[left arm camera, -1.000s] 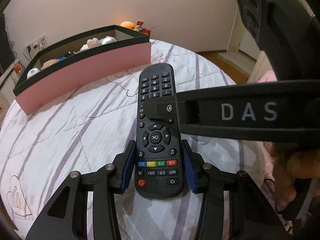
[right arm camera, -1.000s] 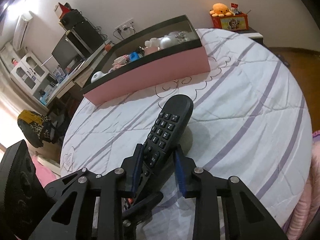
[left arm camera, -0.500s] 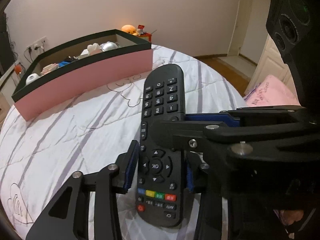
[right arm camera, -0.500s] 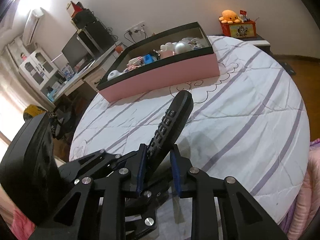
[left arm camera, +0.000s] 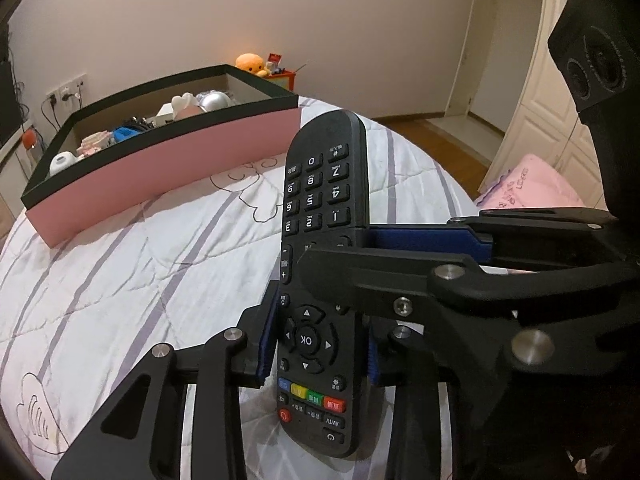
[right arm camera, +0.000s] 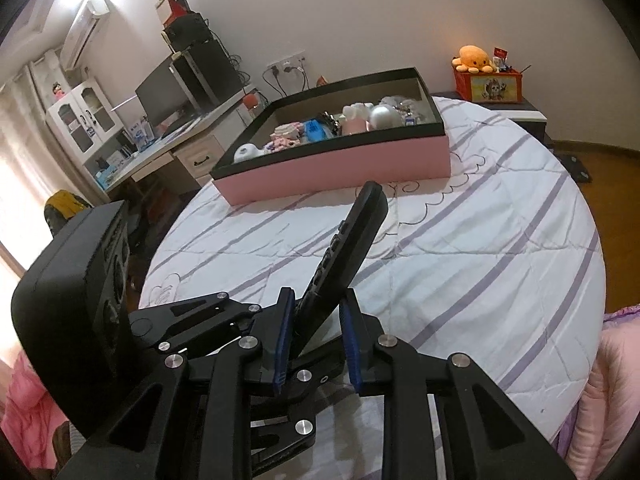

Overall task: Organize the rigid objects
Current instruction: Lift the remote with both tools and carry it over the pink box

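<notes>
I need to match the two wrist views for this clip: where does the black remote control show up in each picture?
Left wrist view: the remote control stands at centre, buttons facing the camera, running from the lower middle up towards the box.
Right wrist view: the remote is seen edge-on at centre, rising from between the blue pads and tilting right.
Shared landmark: the pink box with a black rim, on the striped bedspread behind the remote.

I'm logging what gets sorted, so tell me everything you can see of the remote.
The remote is a long black plastic handset with number keys, an OK ring and coloured buttons. It is lifted off the quilt, far end tilted up. The left tool clamps its sides; the right tool straddles its middle.
</notes>
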The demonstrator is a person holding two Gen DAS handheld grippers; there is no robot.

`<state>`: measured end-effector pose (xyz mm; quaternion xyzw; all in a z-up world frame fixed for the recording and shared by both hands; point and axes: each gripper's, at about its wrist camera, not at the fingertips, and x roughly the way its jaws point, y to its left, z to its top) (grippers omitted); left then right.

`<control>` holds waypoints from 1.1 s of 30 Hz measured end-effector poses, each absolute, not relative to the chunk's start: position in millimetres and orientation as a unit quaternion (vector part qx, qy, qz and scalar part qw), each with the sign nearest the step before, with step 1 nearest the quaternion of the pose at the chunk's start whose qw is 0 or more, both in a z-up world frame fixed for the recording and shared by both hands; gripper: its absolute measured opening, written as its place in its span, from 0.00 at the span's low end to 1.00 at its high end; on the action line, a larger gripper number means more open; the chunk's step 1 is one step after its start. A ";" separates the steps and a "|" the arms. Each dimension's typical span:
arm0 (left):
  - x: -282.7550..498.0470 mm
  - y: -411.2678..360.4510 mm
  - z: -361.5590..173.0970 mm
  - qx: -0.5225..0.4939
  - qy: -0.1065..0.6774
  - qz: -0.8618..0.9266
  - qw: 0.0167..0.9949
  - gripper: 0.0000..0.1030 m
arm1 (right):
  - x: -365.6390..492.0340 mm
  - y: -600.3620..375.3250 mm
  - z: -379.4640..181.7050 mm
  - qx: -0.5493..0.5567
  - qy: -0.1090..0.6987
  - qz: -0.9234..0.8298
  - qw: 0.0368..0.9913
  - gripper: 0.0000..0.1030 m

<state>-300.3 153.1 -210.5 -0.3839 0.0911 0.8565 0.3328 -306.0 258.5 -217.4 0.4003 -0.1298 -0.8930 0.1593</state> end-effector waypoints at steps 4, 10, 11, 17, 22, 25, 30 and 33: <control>-300.0 151.7 -206.9 -0.382 0.096 0.857 0.333 0.31 | -301.8 253.6 -212.3 0.395 -0.117 -0.897 0.162 0.23; -293.8 146.7 -196.3 -0.371 0.100 0.862 0.331 0.31 | -295.4 244.9 -200.5 0.379 -0.097 -0.905 0.167 0.23; -293.1 146.1 -194.2 -0.369 0.101 0.863 0.330 0.31 | -295.4 244.0 -199.3 0.377 -0.094 -0.906 0.168 0.23; -293.2 140.9 -182.2 -0.359 0.104 0.868 0.326 0.31 | -294.3 239.1 -188.8 0.361 -0.083 -0.912 0.175 0.23; -296.4 137.0 -171.3 -0.350 0.110 0.873 0.321 0.31 | -298.5 236.2 -178.6 0.352 -0.077 -0.915 0.183 0.23; -299.5 134.8 -164.0 -0.344 0.116 0.877 0.315 0.31 | -300.7 234.5 -172.8 0.346 -0.076 -0.916 0.188 0.23; -308.3 132.2 -153.0 -0.337 0.124 0.882 0.305 0.31 | -309.3 232.9 -162.6 0.336 -0.075 -0.917 0.201 0.23; -317.2 129.8 -145.7 -0.333 0.128 0.885 0.299 0.31 | -318.3 232.1 -156.2 0.330 -0.073 -0.917 0.210 0.23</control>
